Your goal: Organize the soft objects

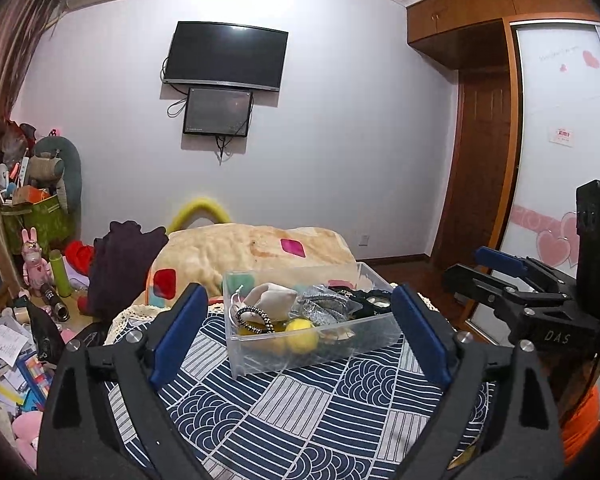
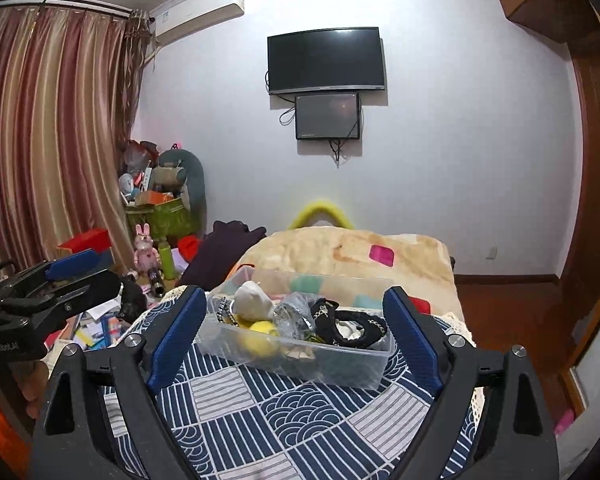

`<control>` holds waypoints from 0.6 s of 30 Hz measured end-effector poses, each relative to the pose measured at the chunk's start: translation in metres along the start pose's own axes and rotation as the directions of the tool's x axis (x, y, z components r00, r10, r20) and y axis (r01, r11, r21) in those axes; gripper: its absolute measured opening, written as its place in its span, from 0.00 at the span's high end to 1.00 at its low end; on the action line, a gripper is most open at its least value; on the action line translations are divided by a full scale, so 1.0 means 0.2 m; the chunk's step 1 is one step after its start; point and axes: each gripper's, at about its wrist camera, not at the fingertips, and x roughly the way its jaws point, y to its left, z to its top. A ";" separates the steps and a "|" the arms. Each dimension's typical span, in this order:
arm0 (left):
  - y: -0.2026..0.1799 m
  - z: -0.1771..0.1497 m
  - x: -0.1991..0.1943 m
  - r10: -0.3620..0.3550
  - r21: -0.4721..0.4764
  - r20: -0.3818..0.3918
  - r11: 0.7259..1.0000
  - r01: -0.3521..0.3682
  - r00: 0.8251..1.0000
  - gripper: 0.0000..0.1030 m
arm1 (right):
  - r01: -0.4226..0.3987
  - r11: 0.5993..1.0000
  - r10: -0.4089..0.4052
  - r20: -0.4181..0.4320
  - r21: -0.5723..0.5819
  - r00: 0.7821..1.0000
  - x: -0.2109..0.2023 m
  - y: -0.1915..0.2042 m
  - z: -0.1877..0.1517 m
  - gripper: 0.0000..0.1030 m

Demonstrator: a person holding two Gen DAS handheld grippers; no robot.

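Observation:
A clear plastic box [image 1: 312, 354] stands on a table with a blue-and-white patterned cloth [image 1: 300, 412]. In it lie a white pouch [image 1: 270, 298], a yellow ball [image 1: 300, 334], a black-and-white hair tie [image 1: 254, 318], a silvery bag [image 1: 324, 304] and black items [image 1: 370, 300]. My left gripper [image 1: 300, 332] is open and empty, just in front of the box. My right gripper [image 2: 294, 332] is open and empty, also facing the box [image 2: 300, 360] with the ball [image 2: 260, 338] and pouch [image 2: 252, 302] in it. Each gripper shows at the edge of the other's view.
Behind the table lies a beige blanket [image 1: 252, 252] with coloured patches and a dark garment [image 1: 120, 264]. To the left the floor holds cluttered toys, papers and a green bin [image 1: 40, 220]. A wardrobe [image 1: 564, 152] and wooden door [image 1: 484, 160] stand to the right.

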 end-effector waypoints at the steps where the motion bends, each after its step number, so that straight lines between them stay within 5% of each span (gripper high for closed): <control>1: 0.00 0.00 0.00 0.002 0.000 0.000 1.000 -0.002 1.000 0.08 | 0.000 1.000 0.000 0.001 0.001 1.000 0.00 0.00 0.00 0.14; 18: -0.02 -0.03 -0.02 0.008 0.016 0.002 1.000 -0.008 1.000 0.05 | -0.013 1.000 0.013 0.006 0.019 1.000 -0.03 -0.02 -0.02 0.13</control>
